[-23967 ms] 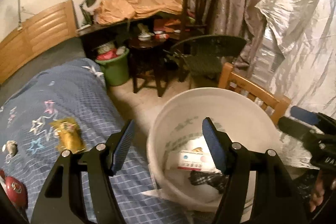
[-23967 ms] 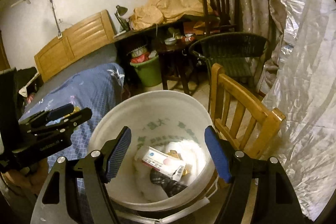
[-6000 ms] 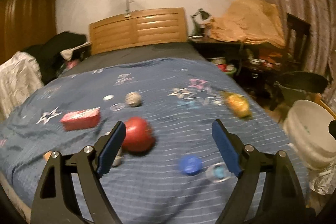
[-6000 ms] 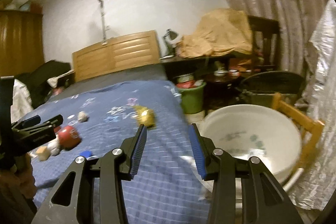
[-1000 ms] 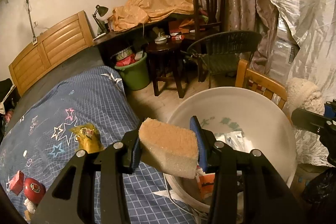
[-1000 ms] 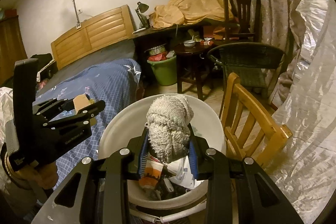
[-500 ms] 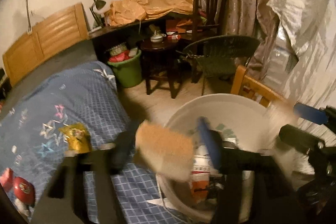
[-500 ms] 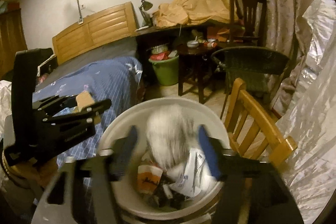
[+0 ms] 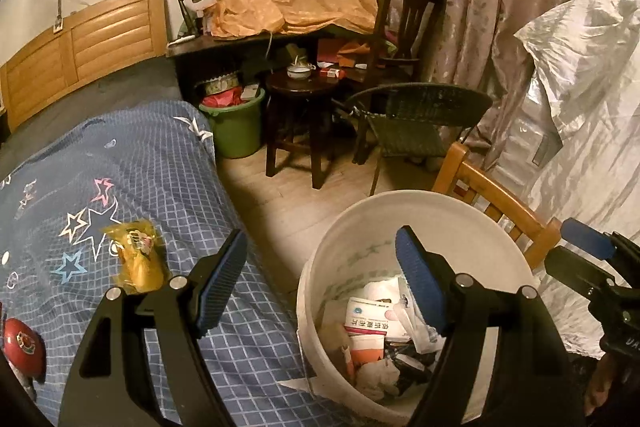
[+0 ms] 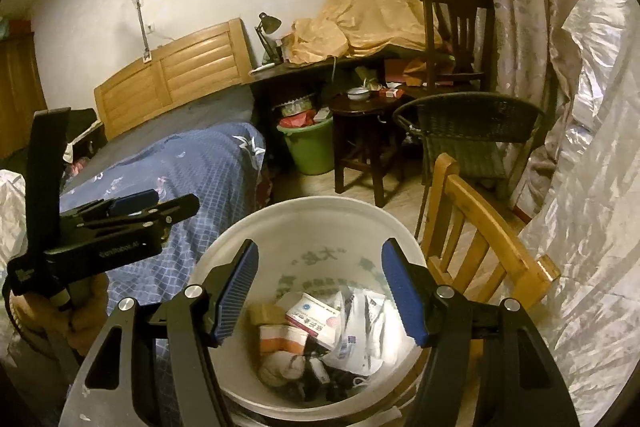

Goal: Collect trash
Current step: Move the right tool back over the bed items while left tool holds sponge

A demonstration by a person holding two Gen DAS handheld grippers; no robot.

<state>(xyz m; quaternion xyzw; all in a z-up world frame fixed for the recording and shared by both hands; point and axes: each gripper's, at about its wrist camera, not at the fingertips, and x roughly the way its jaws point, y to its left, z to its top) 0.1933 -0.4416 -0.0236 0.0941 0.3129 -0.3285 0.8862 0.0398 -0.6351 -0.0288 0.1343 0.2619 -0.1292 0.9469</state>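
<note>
A white bucket [image 9: 432,203] [image 10: 320,207] stands on the floor beside the bed and holds several pieces of trash: boxes, wrappers, a sponge [image 10: 266,314] and a grey cloth ball [image 10: 280,367]. My left gripper [image 9: 320,279] is open and empty, above the bucket's left rim. My right gripper [image 10: 318,293] is open and empty, straight above the bucket. A yellow snack bag [image 9: 138,257] and a red round object [image 9: 22,347] lie on the blue checked bedspread [image 9: 80,187].
A wooden chair [image 10: 476,239] stands right of the bucket, with silver plastic sheeting [image 10: 592,187] behind it. A green bin [image 9: 236,123], a dark stool [image 9: 304,107] and a wicker chair [image 9: 416,115] stand farther back by the desk.
Both grippers have opened. The sponge dropped from the left one and the grey cloth ball from the right one, both into the bucket.
</note>
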